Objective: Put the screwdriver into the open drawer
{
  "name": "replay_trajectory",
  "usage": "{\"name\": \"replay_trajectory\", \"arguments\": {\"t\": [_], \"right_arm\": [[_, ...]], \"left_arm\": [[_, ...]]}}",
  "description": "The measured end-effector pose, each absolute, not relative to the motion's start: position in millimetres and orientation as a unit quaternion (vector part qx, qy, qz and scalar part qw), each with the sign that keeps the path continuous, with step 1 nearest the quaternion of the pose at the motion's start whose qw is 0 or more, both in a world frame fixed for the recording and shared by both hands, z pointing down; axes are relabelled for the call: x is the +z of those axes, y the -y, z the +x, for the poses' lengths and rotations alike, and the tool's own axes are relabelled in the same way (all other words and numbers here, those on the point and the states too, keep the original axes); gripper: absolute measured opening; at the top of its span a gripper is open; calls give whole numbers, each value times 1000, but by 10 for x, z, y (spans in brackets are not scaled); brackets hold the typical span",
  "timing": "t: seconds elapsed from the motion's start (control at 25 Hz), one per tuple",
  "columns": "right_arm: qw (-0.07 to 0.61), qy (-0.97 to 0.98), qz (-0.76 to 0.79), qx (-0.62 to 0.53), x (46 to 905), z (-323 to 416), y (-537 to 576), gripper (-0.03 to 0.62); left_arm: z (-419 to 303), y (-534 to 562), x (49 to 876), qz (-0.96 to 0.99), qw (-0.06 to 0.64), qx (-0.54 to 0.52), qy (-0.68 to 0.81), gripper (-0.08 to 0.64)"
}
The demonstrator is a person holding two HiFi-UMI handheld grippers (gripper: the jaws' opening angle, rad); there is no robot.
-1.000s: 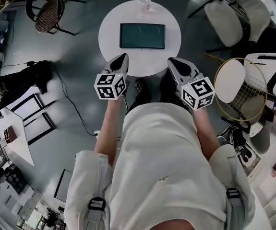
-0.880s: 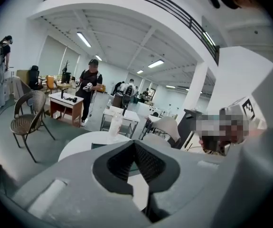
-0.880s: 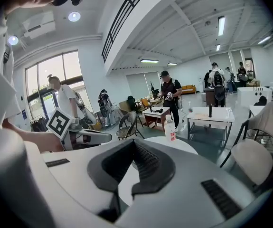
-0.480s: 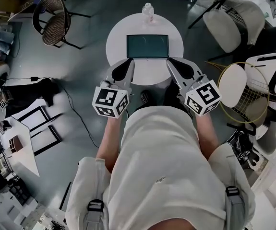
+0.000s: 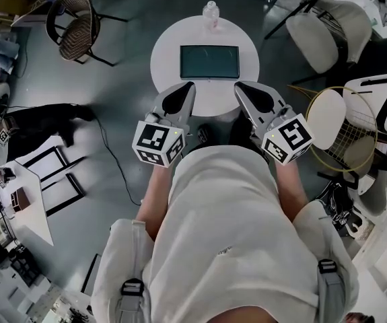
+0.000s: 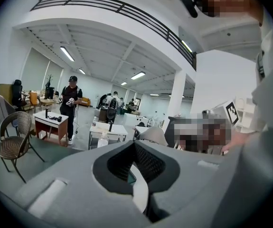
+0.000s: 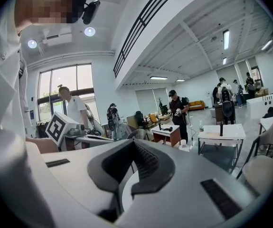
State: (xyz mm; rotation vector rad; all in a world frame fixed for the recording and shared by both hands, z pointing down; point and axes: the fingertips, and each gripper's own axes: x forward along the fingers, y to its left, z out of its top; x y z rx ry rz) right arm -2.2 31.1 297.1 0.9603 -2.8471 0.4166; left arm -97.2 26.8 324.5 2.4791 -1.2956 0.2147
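Screwdriver: location not determinable; no view shows it, on the table or in either gripper. Open drawer: likewise not identifiable.

Left gripper (image 5: 188, 87): held out level before the person's body, tip over the near edge of the round white table (image 5: 166, 56). Jaws closed together, tips meeting, nothing between them. Marker cube (image 5: 157, 144) at its rear.

Right gripper (image 5: 244, 89): held alongside the left, apart from it, tip likewise over the table's near edge. Jaws closed together and empty in its own view. Second marker cube (image 5: 287, 138) at its rear.

Table contents: one dark rectangular panel (image 5: 209, 62) lying flat at the centre; whether it is a tray, a screen or a drawer cannot be told. One clear bottle (image 5: 210, 11) upright at the far edge, beyond the panel.

Surroundings, head view: wicker chair (image 5: 79, 25) to the far left of the table; pale chair (image 5: 314, 29) to the far right; racket (image 5: 344, 133) with a round strung head near the right gripper's side; black cable (image 5: 109, 153) trailing across the grey floor at left.

Surroundings, gripper views: large open hall with ceiling strip lights; a bystander in dark clothes and cap (image 6: 71, 101) standing beside a small table, well away.
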Motion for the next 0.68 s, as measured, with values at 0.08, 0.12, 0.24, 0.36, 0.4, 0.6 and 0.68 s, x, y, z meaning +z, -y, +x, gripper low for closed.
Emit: {"name": "replay_trajectory", "arguments": {"t": [0.08,0.12,0.24,0.36,0.4,0.6,0.68], "right_arm": [[60,938,313,139,3003,-53,-332,5],[63,938,312,140,3015,-67,-341,5],[67,938,309,141,3028,-85,-363,6],[68,939,308,139,3032,-86,-368,5],[69,938,309,140,3032,-79,-366,5],[69,940,306,135,3031,-46,-368,5],[69,940,306,135,3035,-37,-371,5]], "left_arm": [[-986,-279,3288,871,173,75,454,12],[-993,-285,3299,871,175,75,453,12],[-1001,-301,3294,872,175,75,451,12],[-1000,-299,3291,873,174,75,449,12],[-996,-294,3287,873,174,75,449,12],[-971,-284,3283,873,174,75,449,12],[-969,-286,3291,873,175,76,448,12]]}}
